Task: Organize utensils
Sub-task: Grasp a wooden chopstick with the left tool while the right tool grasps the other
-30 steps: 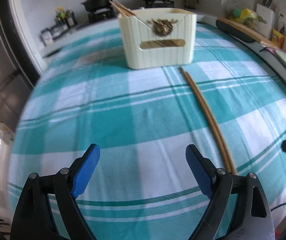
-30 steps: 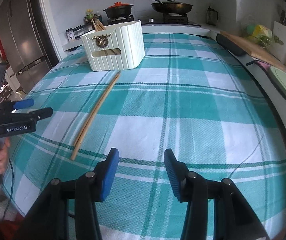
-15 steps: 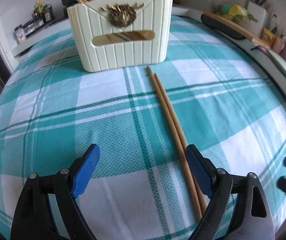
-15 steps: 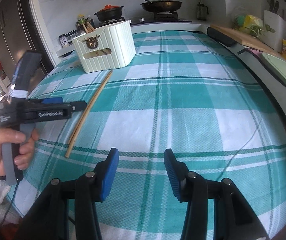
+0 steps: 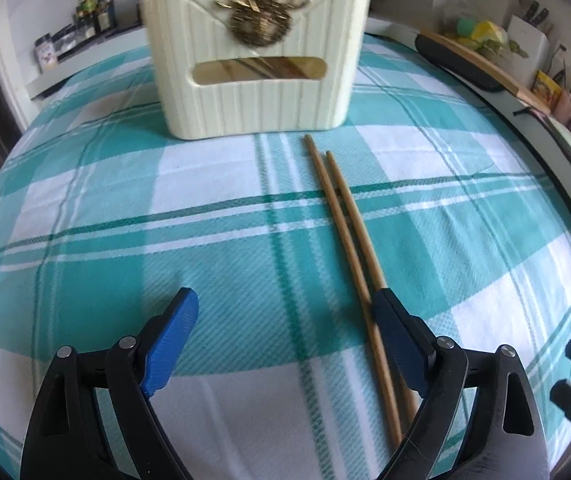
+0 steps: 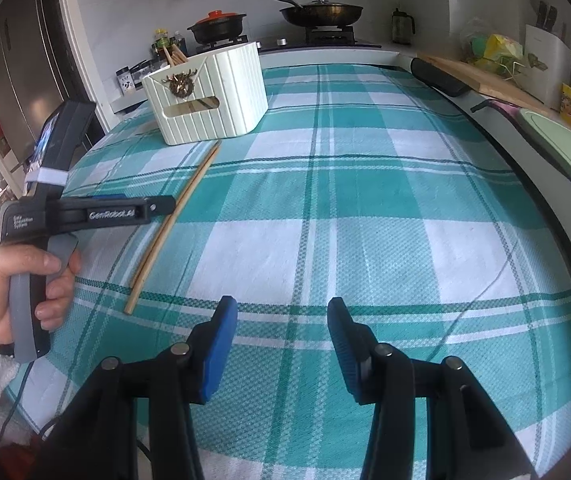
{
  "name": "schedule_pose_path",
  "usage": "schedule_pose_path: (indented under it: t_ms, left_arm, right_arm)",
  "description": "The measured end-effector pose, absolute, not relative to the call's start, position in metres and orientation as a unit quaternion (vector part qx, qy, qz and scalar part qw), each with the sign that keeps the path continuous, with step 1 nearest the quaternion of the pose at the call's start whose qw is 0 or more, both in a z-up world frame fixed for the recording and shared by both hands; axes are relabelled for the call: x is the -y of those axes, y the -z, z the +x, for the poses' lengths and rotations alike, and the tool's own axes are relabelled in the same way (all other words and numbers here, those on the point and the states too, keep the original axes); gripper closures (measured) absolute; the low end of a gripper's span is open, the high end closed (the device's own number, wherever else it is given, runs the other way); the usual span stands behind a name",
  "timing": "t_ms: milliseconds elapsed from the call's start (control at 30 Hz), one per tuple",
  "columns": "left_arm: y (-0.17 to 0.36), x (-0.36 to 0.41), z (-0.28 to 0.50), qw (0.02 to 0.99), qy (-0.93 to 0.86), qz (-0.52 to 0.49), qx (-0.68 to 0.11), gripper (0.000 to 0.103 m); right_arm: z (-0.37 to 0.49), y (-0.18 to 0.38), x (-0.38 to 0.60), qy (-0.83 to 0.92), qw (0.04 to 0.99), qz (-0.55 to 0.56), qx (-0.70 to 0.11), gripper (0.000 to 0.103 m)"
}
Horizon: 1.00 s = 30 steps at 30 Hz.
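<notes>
Now my left claw (image 5: 285, 312), wide open and empty, has closed in on the chopsticks (image 5: 345, 232), ready to grab them for the holder (image 5: 257, 84).

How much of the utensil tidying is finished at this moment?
Done: some chopsticks already stand in the cream holder. In hand: nothing yet; the left tongs are open above the pair of chopsticks on the tablecloth. The right tongs are open and empty. Left: grasping that pair and putting it in the holder.
</notes>
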<state>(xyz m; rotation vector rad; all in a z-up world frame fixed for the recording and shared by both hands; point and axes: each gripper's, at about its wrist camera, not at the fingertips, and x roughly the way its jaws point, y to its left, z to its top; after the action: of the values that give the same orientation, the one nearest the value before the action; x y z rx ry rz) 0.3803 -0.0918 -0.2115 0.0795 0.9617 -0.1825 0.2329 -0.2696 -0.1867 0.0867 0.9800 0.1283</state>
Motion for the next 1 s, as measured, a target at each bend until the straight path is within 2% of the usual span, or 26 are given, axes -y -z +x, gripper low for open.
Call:
schedule_pose_path:
  t_ms: [133, 233, 267, 300, 333, 367, 667, 933, 1000]
  left_arm:
    - [0.211, 0.096, 0.383, 0.883, 0.087, 0.044, -0.459, 0.014]
    - [0.209, 0.090, 0.382, 0.886, 0.089, 0.040, -0.453, 0.029]
    - [0.208, 0.090, 0.381, 0.887, 0.092, 0.040, -0.451, 0.044]
    - [0.206, 0.089, 0.380, 0.888, 0.095, 0.043, -0.449, 0.065]
    - [0.205, 0.089, 0.379, 0.887, 0.100, 0.044, -0.448, 0.077]
    - [0.205, 0.089, 0.379, 0.886, 0.108, 0.042, -0.449, 0.097]
    - [0.203, 0.047, 0.357, 0.886, 0.071, 0.003, -0.457, 0.099]
    - [0.204, 0.010, 0.316, 0.885, 0.046, -0.013, -0.464, 0.099]
    - [0.205, 0.007, 0.310, 0.885, 0.046, -0.018, -0.462, 0.097]
  right_arm:
    - [0.231, 0.183, 0.268, -0.059, 0.882, 0.038, -0.466, 0.055]
    - [0.232, 0.181, 0.267, -0.058, 0.883, 0.031, -0.465, 0.055]
    - [0.233, 0.182, 0.267, -0.059, 0.882, 0.030, -0.466, 0.055]
    - [0.235, 0.184, 0.265, -0.060, 0.880, 0.030, -0.470, 0.055]
    - [0.237, 0.185, 0.264, -0.060, 0.879, 0.032, -0.472, 0.055]
    - [0.240, 0.185, 0.263, -0.060, 0.878, 0.033, -0.475, 0.055]
    - [0.294, 0.188, 0.204, -0.136, 0.853, 0.023, -0.504, 0.055]
    - [0.319, 0.215, 0.156, -0.120, 0.848, -0.050, -0.514, 0.058]
    - [0.315, 0.214, 0.160, -0.103, 0.854, -0.049, -0.508, 0.081]
